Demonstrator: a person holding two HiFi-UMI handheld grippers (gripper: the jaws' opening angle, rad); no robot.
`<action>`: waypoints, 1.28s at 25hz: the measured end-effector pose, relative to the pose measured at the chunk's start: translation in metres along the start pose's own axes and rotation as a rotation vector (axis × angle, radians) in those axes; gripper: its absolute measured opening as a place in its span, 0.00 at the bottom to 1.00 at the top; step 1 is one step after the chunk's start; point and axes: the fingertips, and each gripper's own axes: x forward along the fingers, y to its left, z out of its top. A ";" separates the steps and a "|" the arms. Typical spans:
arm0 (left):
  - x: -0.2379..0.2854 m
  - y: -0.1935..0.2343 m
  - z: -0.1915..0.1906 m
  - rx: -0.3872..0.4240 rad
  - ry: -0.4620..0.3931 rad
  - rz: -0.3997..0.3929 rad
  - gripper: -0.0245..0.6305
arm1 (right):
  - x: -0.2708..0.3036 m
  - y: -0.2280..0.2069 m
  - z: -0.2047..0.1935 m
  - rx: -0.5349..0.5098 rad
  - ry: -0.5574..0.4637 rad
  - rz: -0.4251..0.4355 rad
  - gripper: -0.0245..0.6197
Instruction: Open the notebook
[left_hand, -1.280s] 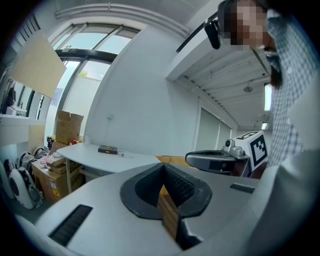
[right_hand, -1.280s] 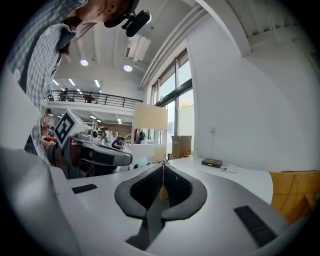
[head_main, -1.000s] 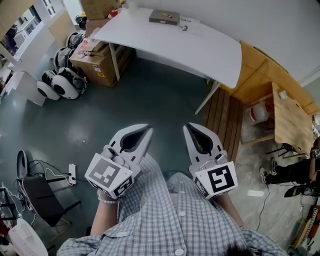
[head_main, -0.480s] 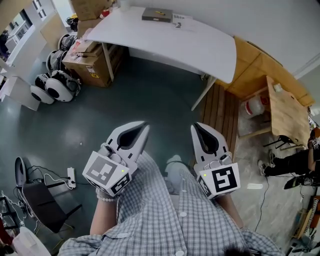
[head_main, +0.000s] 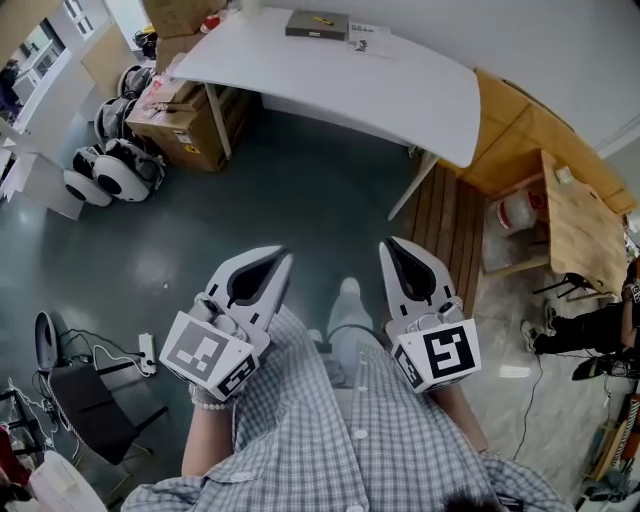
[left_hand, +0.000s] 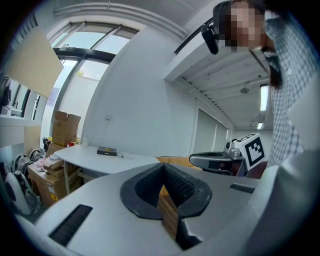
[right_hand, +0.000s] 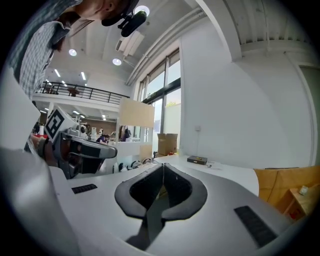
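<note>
A dark notebook (head_main: 317, 24) lies closed near the far edge of a white table (head_main: 400, 95), with a small white card (head_main: 369, 40) beside it. It also shows small in the left gripper view as the notebook (left_hand: 107, 151) and in the right gripper view as the notebook (right_hand: 197, 160). My left gripper (head_main: 286, 258) and right gripper (head_main: 386, 247) are held side by side in front of my chest, well short of the table. Both are shut with nothing between the jaws, tips meeting at the left gripper (left_hand: 163, 166) and the right gripper (right_hand: 163, 166).
Dark grey floor lies between me and the table. Cardboard boxes (head_main: 187, 120) stand under the table's left end, with white round devices (head_main: 108, 168) beside them. Wooden furniture (head_main: 580, 230) and a slatted wooden panel (head_main: 447, 240) are on the right. A black chair (head_main: 85, 405) and power strip (head_main: 146, 352) are at lower left.
The view has shifted slightly, with the table a little farther up in the picture. Both grippers have stayed shut in about the same place.
</note>
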 end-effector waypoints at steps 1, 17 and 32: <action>0.004 0.001 0.001 -0.003 0.000 0.003 0.05 | 0.002 -0.003 0.001 0.001 -0.002 0.005 0.07; 0.080 0.025 0.029 0.005 -0.031 0.066 0.05 | 0.059 -0.065 0.008 -0.029 -0.008 0.099 0.07; 0.150 0.048 0.059 0.013 -0.096 0.174 0.05 | 0.114 -0.130 0.020 -0.050 -0.052 0.216 0.07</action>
